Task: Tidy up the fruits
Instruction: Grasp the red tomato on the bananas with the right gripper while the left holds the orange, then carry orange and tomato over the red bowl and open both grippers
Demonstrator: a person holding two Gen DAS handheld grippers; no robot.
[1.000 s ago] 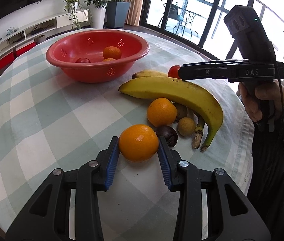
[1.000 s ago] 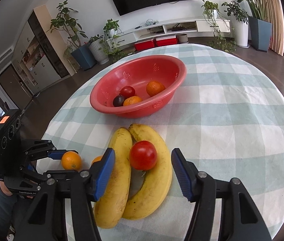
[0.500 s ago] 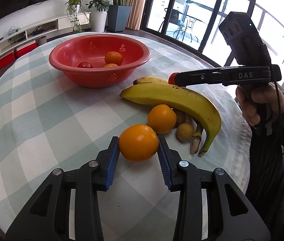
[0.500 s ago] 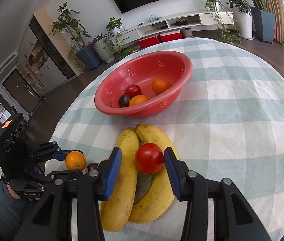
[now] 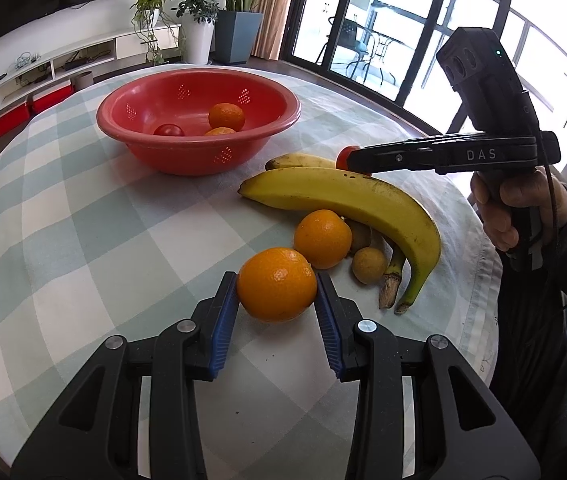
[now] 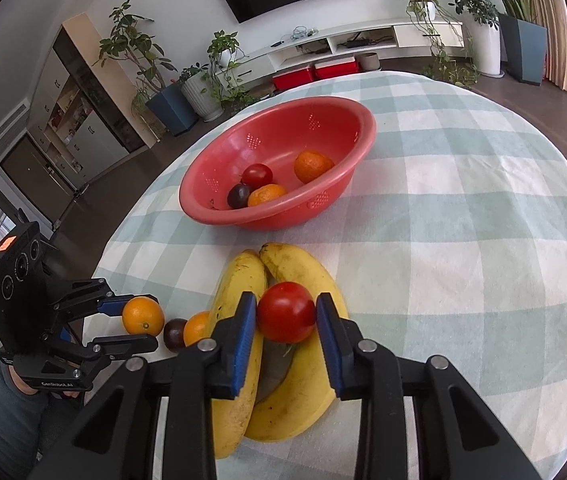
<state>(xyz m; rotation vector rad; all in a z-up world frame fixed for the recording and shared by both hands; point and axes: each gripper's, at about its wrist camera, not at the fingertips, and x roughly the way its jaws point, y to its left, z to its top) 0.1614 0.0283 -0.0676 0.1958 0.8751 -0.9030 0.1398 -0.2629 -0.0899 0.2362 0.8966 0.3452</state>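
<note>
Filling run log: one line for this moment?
left gripper: shut on orange | right gripper: closing on tomato | bowl: four fruits

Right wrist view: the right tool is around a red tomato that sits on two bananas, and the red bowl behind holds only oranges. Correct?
Not quite. The red bowl holds more than oranges: the right wrist view shows two oranges, a red tomato and a dark plum. The rest stands: the right tool is closing on the tomato on the bananas.
</note>
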